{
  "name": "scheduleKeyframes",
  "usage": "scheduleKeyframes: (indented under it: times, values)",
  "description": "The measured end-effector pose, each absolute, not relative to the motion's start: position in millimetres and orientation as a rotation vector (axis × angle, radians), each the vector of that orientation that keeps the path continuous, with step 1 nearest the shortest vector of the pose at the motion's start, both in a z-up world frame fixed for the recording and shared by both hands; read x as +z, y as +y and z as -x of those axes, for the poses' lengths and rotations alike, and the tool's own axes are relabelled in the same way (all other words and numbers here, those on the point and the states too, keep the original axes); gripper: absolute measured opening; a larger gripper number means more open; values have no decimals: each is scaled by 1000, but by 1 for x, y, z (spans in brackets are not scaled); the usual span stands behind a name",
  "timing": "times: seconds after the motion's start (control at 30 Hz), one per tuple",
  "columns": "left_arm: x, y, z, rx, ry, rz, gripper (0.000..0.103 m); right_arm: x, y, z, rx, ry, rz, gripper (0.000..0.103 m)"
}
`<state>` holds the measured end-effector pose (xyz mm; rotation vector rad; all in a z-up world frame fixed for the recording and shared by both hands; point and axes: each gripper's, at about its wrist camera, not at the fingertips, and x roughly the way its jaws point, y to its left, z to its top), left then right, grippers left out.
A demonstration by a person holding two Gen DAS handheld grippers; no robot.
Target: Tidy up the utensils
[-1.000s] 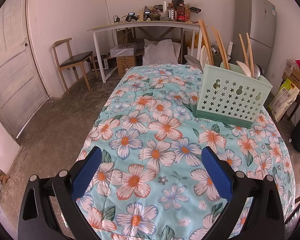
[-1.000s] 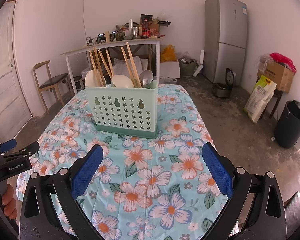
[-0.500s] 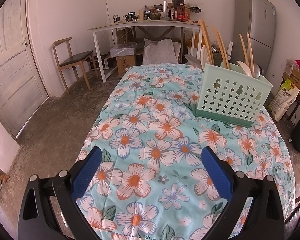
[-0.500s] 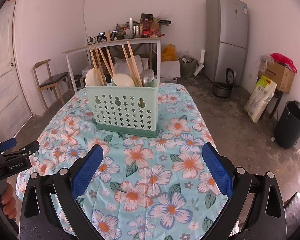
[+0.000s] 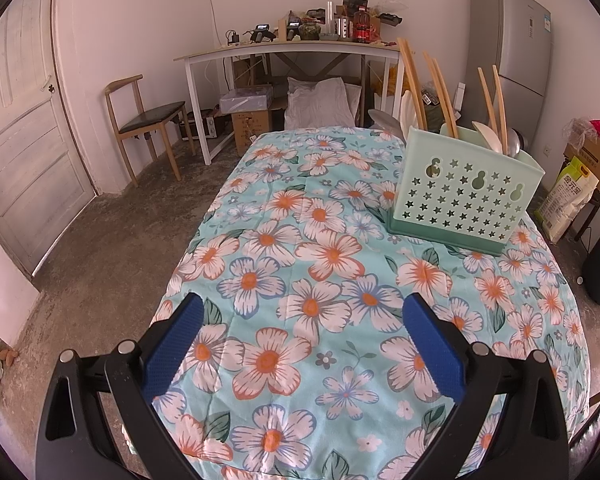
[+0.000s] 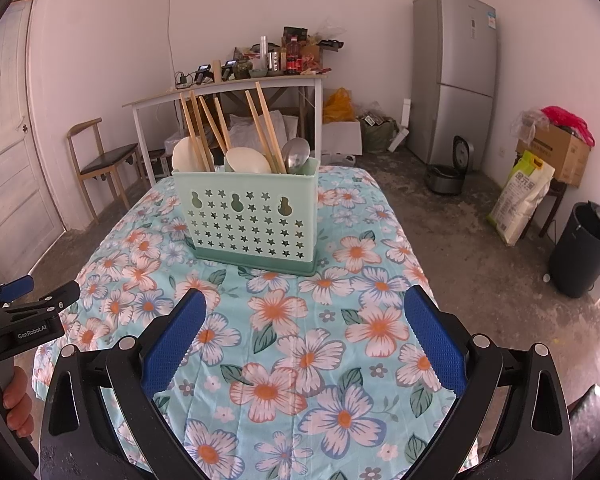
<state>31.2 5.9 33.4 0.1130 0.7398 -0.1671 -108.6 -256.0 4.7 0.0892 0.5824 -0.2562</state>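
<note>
A table under a floral tablecloth (image 5: 332, 256) fills both views, turquoise with orange-centred white and blue flowers. On it stands a mint-green utensil holder (image 6: 252, 220) with star and gourd cut-outs, the only thing on the cloth; the right wrist view meets it head-on near the middle of the far half, while the left wrist view has it off to the right and turned at an angle (image 5: 464, 196). Head-on, the contents sort out plainly: wooden chopsticks (image 6: 266, 128) leaning in pairs, two white spoons (image 6: 246, 160) and a metal spoon (image 6: 296, 152) at the right end. From the left wrist view the same pieces overlap and only the chopstick tops (image 5: 440, 88) read clearly. Only the right wrist view takes in a black bin (image 6: 584, 248) on the right floor and a rice cooker (image 6: 446, 176) by the grey fridge (image 6: 454, 76); the left wrist view gives more of the white door (image 5: 24, 152) and the wooden chair (image 5: 148, 124). The right gripper (image 6: 304, 332) hovers over the near cloth, its blue pads (image 6: 176, 340) spread wide and holding nothing. The left gripper (image 5: 300, 336) is likewise spread and empty above the near left of the table; the right wrist view also catches it from the side at the left edge (image 6: 24, 312), with fingers of a hand (image 6: 16, 404) around its handle.
</note>
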Motion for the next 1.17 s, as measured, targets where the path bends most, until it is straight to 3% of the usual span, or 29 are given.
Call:
scheduleKeyframes:
  times: [1.17]
  values:
    - [31, 5, -33, -173, 754, -113, 97, 3, -257, 107, -244, 592, -88, 95]
